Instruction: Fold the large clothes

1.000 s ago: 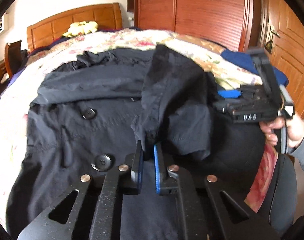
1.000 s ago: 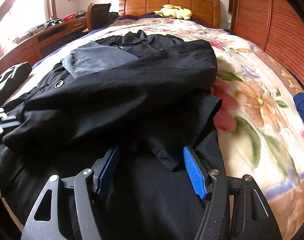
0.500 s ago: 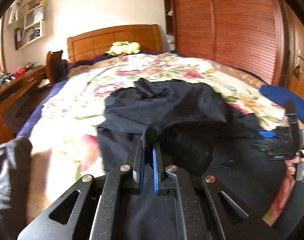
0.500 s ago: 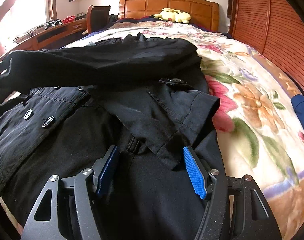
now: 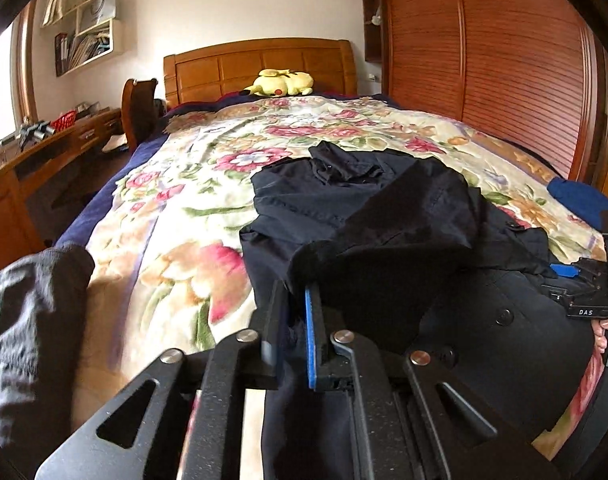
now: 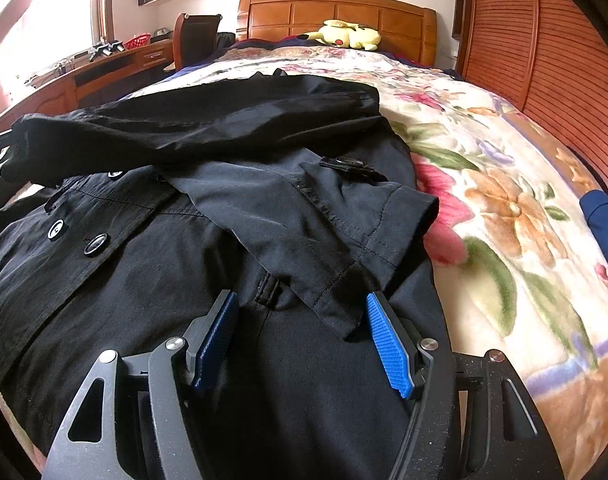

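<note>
The black coat (image 6: 224,240) lies on the flowered bed (image 6: 504,200); the left gripper (image 5: 294,300) is clenched on a sleeve (image 5: 384,236), lifting it; the right gripper (image 6: 300,320) hangs released above the coat, cuff between its fingers; coat's near hem cut off.

coat (image 6: 232,264): black, buttoned | spread on bed | one sleeve lifted

The black coat (image 6: 232,240) is smooth matt cloth (glossy buttons), on a fuzzy floral blanket (image 6: 504,208) before a polished wooden headboard (image 6: 336,12).
</note>
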Demonstrator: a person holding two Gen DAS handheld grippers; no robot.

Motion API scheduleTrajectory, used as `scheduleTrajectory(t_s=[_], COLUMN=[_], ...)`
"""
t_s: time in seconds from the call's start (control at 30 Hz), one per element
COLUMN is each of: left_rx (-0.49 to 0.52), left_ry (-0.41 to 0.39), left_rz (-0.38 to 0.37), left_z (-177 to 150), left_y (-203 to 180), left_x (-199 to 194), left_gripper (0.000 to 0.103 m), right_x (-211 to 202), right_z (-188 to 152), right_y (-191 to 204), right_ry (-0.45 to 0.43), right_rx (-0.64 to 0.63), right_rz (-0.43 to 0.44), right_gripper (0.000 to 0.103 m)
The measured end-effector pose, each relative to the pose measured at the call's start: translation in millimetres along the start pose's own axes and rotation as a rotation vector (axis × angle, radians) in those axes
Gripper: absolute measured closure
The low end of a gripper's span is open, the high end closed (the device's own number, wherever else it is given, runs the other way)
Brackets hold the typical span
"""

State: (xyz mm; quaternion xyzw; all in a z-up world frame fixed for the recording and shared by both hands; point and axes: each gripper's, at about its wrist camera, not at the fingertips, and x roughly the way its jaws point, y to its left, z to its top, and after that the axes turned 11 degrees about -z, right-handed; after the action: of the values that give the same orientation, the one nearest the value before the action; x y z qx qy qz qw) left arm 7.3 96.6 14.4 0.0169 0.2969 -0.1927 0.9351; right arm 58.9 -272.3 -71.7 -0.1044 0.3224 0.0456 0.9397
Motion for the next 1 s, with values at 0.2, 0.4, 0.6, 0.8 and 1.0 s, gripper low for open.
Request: scheduleTrajectory(t_s=[0.2,0.4,0.6,0.8,1.0], left_rx=[-0.025,-0.010,-0.022,-0.076,-0.086], left_ry=[0.000,-0.002,-0.018,-0.031,0.027], left_rz=[0.013,0.022,0.018,-0.020,0.005], left_z=[-15.2,-26.3,-31.3,-37.9,-52.4], left_y=[6.7,4.3,3.5,11.7,18.7], left_x=[-16.7,-32.2,-39.3,-44.5,-37.6], left_gripper=[0.095,0.082,0.037,0.021,0.021], right_x=[0.1,-0.3,-1.5,-1.6,-1.5], right_z=[0.2,-0.3,-1.6,-2.0,-2.4], right_y=[-0.7,-0.5,-0.2,-0.4,-0.7], right_ry=[0.000,-0.004,-0.010,-0.011,-0.009], right_rx=[0.002,0.003,0.001,0.000,0.001], right_rz=[0.003,0.002,-0.003,-0.003,0.001], right_gripper=[0.035,0.035,0.035,0.035,0.035])
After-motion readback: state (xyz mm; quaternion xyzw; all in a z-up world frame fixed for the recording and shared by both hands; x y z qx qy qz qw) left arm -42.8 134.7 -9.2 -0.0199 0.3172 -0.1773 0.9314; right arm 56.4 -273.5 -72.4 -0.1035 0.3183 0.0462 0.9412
